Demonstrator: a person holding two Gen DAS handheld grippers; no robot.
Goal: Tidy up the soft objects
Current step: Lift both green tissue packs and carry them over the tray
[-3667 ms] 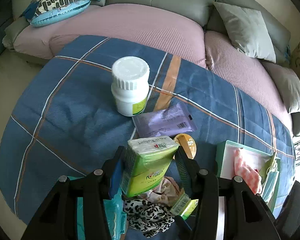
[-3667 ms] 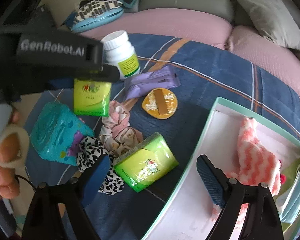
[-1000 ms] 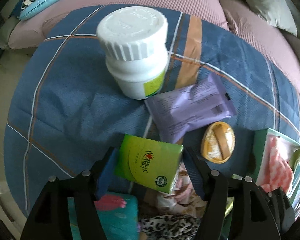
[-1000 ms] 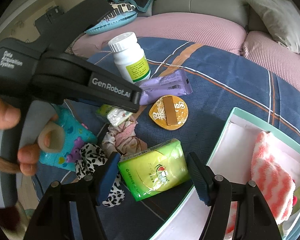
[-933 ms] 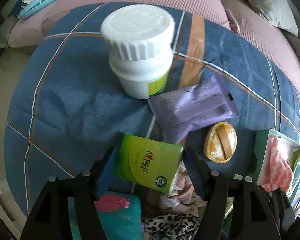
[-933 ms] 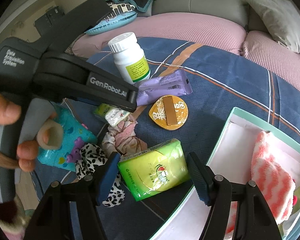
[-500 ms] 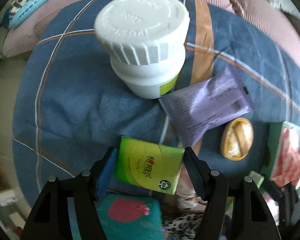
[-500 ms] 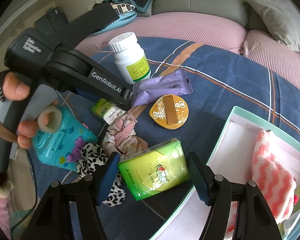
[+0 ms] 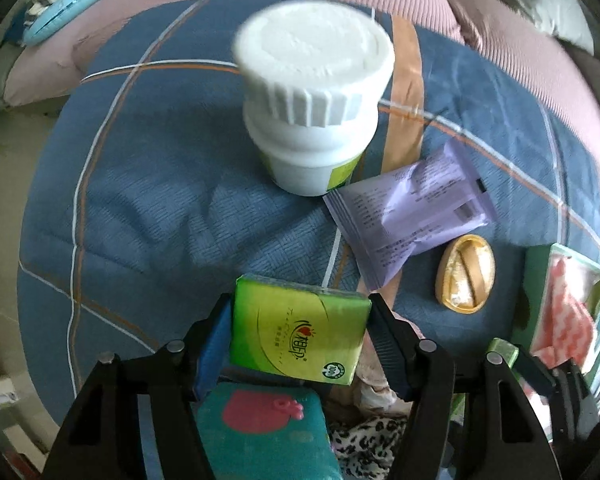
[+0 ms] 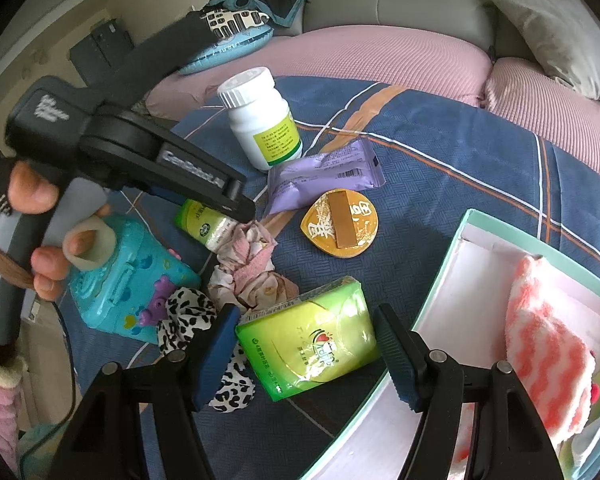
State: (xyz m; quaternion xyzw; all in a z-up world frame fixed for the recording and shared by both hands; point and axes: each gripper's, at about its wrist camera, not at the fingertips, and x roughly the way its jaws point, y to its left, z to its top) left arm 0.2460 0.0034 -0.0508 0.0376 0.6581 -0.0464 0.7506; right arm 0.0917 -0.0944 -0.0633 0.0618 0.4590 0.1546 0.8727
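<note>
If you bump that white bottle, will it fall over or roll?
The white bottle looks hard, standing upright on a soft, wrinkled blue blanket, so it would probably tip easily. Being round, it would likely roll once down. How heavy it is can't be seen.

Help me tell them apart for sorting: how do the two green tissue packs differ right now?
The green tissue pack in the left tongs is clamped between the pads, off the cloth; the green tissue pack between the right tongs lies on the blue plaid cloth, ungripped. The first is beside the teal toy case, the second beside the mint-rimmed box. Both are the same green plastic-wrapped brand.
</note>
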